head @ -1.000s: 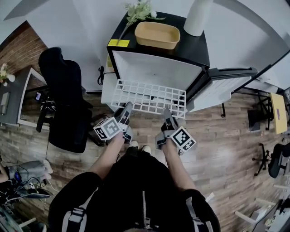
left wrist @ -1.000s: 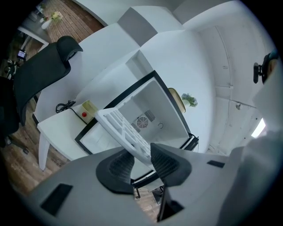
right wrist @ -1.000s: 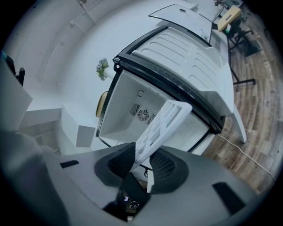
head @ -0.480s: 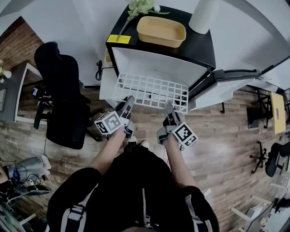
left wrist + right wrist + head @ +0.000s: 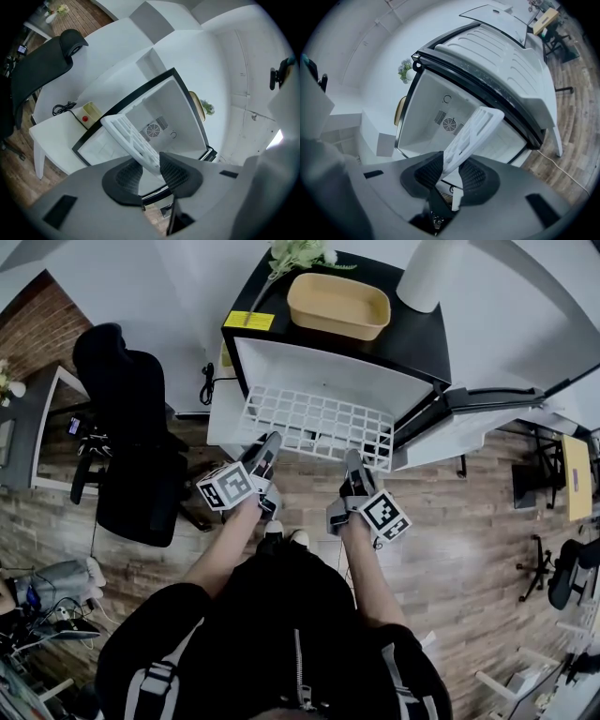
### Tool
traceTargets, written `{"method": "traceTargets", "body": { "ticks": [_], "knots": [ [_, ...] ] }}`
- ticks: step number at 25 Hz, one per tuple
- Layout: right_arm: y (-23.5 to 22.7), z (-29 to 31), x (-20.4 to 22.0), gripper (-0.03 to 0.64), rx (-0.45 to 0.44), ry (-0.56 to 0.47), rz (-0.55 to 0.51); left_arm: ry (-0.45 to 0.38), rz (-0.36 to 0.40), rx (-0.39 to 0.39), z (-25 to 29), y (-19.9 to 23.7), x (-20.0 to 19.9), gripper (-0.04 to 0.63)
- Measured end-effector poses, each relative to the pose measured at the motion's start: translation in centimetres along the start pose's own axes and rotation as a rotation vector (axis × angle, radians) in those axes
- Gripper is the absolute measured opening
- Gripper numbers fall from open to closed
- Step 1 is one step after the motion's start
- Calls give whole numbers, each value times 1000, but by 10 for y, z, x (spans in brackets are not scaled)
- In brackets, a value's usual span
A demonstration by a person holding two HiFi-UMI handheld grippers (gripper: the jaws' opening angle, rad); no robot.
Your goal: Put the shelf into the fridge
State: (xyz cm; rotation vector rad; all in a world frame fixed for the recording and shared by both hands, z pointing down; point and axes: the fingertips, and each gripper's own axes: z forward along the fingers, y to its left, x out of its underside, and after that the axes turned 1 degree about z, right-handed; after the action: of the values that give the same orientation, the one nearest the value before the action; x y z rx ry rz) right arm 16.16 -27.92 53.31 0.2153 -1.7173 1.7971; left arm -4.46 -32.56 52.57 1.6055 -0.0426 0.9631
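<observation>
i hold the shelf (image 5: 319,424) by its near edge, left hand-held gripper (image 5: 269,451) and right hand-held gripper (image 5: 354,465) both clamped on it. its far edge, ahead of both, looks to be at the open fridge (image 5: 323,371) mouth. not yet seated; pushing it fully in is left.

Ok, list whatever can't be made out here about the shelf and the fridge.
Side ledges inside the fridge: both gripper views, too faint to tell.
Far edge of the shelf: head view, white on white, so whether it rests on anything is unclear.
White cylinder on the fridge: cut off by the head view's top edge.
Yellow label: head view, print too small.
</observation>
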Motion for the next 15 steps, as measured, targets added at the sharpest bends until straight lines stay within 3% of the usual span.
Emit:
{"method": "traceTargets", "body": {
  "ticks": [15],
  "knots": [
    [-5, 20, -10, 112, 20, -19, -3, -11, 14, 10, 19, 6, -6, 117]
  ]
}}
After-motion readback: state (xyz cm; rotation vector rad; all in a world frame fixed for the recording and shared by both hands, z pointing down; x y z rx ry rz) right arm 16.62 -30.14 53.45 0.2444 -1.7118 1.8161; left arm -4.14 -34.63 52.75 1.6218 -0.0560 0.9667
